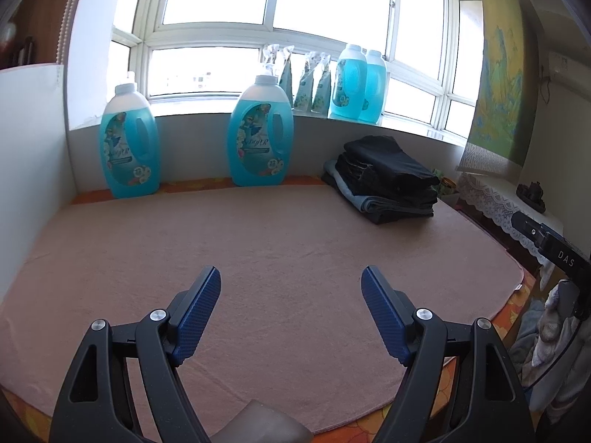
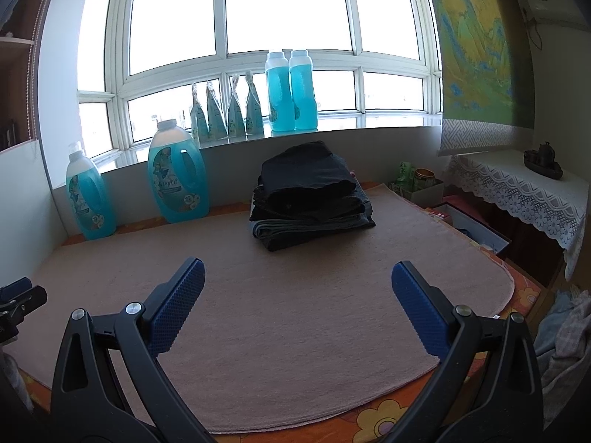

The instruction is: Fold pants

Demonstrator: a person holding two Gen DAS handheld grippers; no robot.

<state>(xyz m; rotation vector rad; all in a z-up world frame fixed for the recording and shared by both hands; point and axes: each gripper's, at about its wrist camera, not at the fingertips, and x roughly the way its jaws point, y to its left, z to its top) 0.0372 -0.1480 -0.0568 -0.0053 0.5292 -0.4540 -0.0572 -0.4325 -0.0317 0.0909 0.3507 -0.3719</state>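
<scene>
A stack of folded dark pants lies at the far right of the pink mat, with a grey-blue pair at its bottom. My left gripper hovers open over the mat's near part, nothing between its blue pads. My right gripper is open too, empty, pointing toward the stack from a distance. A black part of the right tool shows at the right edge of the left wrist view. The left tool's tip shows at the left edge of the right wrist view.
Two blue detergent jugs stand at the mat's far edge by the wall. More bottles and pouches line the windowsill. A lace-covered side table and boxes stand right. Loose clothes hang off the near right.
</scene>
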